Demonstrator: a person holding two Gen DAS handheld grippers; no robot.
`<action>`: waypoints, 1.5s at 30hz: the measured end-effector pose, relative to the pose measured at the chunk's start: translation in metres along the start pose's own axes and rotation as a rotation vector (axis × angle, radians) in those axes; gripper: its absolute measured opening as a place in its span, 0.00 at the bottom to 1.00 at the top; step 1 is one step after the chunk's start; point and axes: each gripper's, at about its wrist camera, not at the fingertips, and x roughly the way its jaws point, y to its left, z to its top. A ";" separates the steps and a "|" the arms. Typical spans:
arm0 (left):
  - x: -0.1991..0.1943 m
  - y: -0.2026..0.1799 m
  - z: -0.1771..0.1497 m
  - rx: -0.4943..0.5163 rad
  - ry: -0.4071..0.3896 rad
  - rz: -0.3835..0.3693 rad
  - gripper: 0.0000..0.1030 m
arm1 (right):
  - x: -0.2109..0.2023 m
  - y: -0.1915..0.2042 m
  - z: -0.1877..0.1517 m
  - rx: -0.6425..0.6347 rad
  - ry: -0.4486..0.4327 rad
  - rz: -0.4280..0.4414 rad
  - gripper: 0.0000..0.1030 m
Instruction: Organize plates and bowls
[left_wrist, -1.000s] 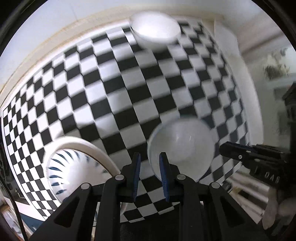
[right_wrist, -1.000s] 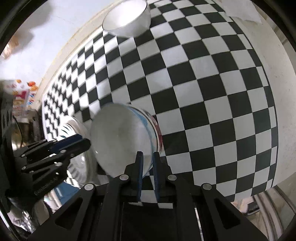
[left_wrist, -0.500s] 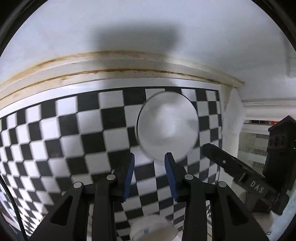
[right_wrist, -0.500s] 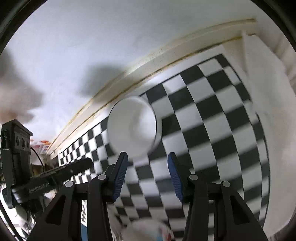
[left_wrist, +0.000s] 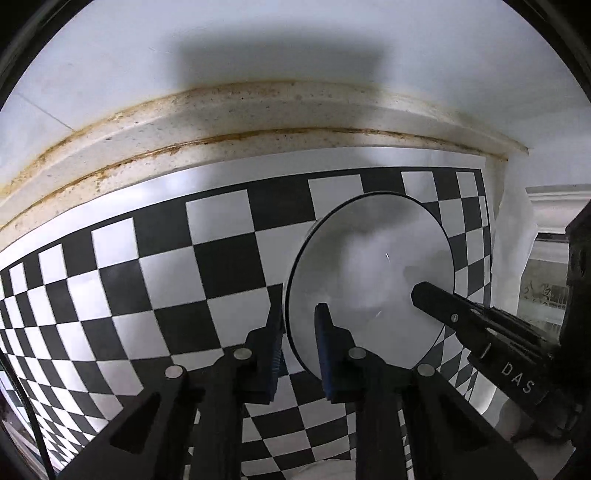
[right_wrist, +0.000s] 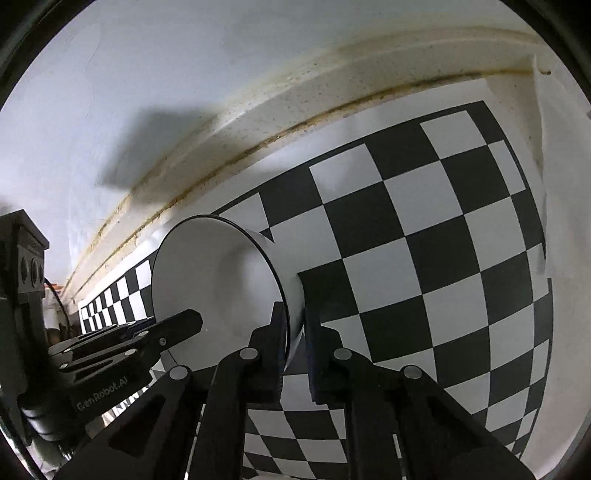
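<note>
I have the white wall (left_wrist: 258, 55) filling the top of both wrist views, with a broad dark shadow thrown on it, and below it a pale ledge (left_wrist: 221, 122) with rusty brown stains running along its seams, which borders the far edge of the desk (left_wrist: 177, 266); the desk itself is covered in a black and white chequered sheet, and a crumpled white paper (right_wrist: 554, 177) lies along its right edge. One white bowl (left_wrist: 369, 273) with a thin dark rim sits near the far right corner of the desk, close to the stained ledge, and it appears tipped so that its opening faces my cameras. My left gripper (left_wrist: 299, 332) has just been closing and now pinches the bowl's near left rim, one blue pad inside the bowl and the other outside against its wall. My right gripper (right_wrist: 295, 328) has likewise just been closing and now pinches the opposite side of the rim, one finger inside the bowl and one outside, so both ends of the same bowl are clamped. From the left wrist the right gripper comes in over the bowl from the right, lettered DAS on its side; from the right wrist the left gripper comes in from the left, marked GenRobot.AI
</note>
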 end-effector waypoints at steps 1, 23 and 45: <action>-0.004 -0.002 -0.004 0.005 -0.012 0.008 0.15 | -0.001 0.000 -0.001 -0.003 0.001 0.000 0.10; -0.129 -0.021 -0.142 0.124 -0.205 0.005 0.15 | -0.123 0.040 -0.126 -0.088 -0.174 0.048 0.10; -0.067 -0.019 -0.249 0.137 -0.074 0.037 0.15 | -0.086 0.001 -0.273 -0.074 -0.058 0.009 0.10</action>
